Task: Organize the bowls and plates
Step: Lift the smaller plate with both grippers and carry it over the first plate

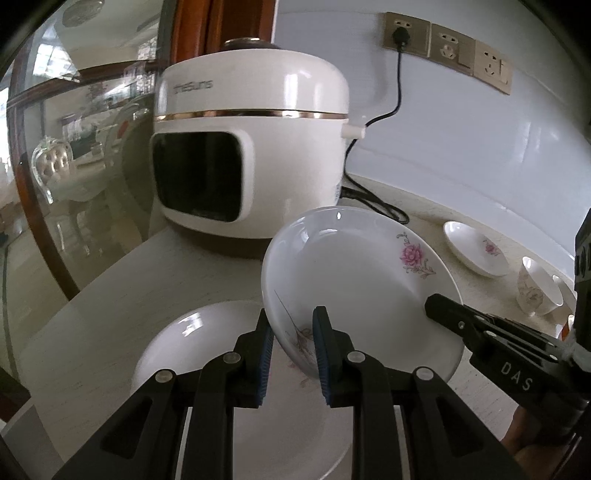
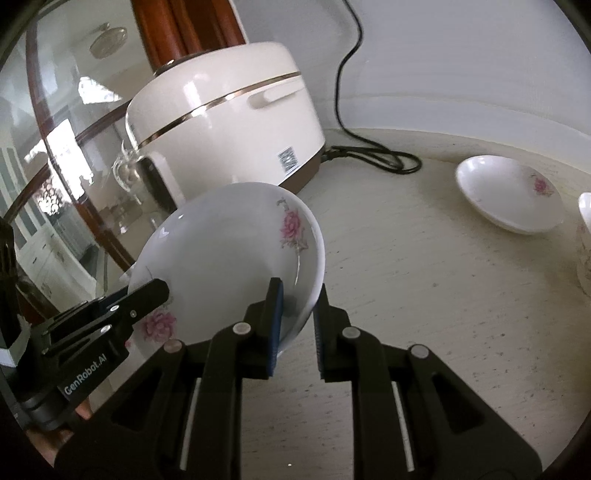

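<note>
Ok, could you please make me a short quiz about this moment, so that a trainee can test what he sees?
1. True or false: the plug of the rice cooker is out of the wall socket.
2. Which gripper has the rim of the lifted plate between its fingers? A: only the left gripper. B: only the right gripper. C: both.
3. Fill the gap: on the counter, below the lifted plate, lies a second ____.

Key
1. False: the plug sits in the wall socket.
2. C.
3. plate: the second plate.
</note>
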The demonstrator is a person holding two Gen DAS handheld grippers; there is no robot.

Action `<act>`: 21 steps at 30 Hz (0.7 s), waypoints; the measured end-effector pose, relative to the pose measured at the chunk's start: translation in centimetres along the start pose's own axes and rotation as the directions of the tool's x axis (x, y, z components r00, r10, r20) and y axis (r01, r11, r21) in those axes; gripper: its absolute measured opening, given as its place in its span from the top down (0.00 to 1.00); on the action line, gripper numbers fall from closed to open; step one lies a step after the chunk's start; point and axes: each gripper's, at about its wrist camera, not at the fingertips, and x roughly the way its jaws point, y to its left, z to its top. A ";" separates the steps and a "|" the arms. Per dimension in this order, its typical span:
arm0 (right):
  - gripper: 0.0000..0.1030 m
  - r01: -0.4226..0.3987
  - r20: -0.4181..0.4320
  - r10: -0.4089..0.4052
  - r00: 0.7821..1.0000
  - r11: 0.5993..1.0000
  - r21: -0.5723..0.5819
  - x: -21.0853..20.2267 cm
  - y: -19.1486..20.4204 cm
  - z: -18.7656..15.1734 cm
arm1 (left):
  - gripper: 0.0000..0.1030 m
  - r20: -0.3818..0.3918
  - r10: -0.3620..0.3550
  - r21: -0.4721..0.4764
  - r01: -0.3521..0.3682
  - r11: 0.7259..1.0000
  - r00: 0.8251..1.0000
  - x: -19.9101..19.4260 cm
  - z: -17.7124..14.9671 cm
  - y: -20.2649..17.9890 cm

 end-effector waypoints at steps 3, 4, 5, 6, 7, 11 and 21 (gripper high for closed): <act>0.83 -0.007 -0.016 0.007 1.000 1.000 -0.024 0.4 0.9 -0.3 | 0.78 -0.005 0.010 -0.006 -0.010 1.000 1.000 -0.1 -0.3 0.7; 0.83 -0.009 -0.020 0.009 1.000 0.999 -0.032 0.5 1.1 -0.4 | 0.78 -0.008 0.014 -0.010 -0.014 1.000 1.000 -0.1 -0.5 1.0; 0.82 -0.012 -0.025 0.011 1.000 0.999 -0.041 0.7 1.4 -0.5 | 0.78 -0.009 0.017 -0.013 -0.017 1.000 1.000 -0.1 -0.5 1.2; 0.82 -0.014 -0.029 0.013 1.000 0.999 -0.047 0.8 1.6 -0.6 | 0.78 -0.011 0.020 -0.017 -0.021 1.000 1.000 -0.3 -0.6 1.4; 0.82 -0.017 -0.032 0.015 0.999 0.998 -0.054 1.0 1.9 -0.7 | 0.78 -0.013 0.025 -0.021 -0.026 0.999 1.000 -0.3 -0.7 1.8; 0.82 -0.028 -0.050 0.023 0.998 0.996 -0.090 1.3 3.0 -1.2 | 0.78 -0.023 0.039 -0.038 -0.040 0.998 0.999 -0.5 -1.0 2.9; 0.81 -0.046 -0.083 0.032 0.996 0.985 -0.169 2.1 5.6 -1.9 | 0.78 -0.055 0.046 -0.092 -0.051 0.994 0.997 -0.9 -2.0 5.5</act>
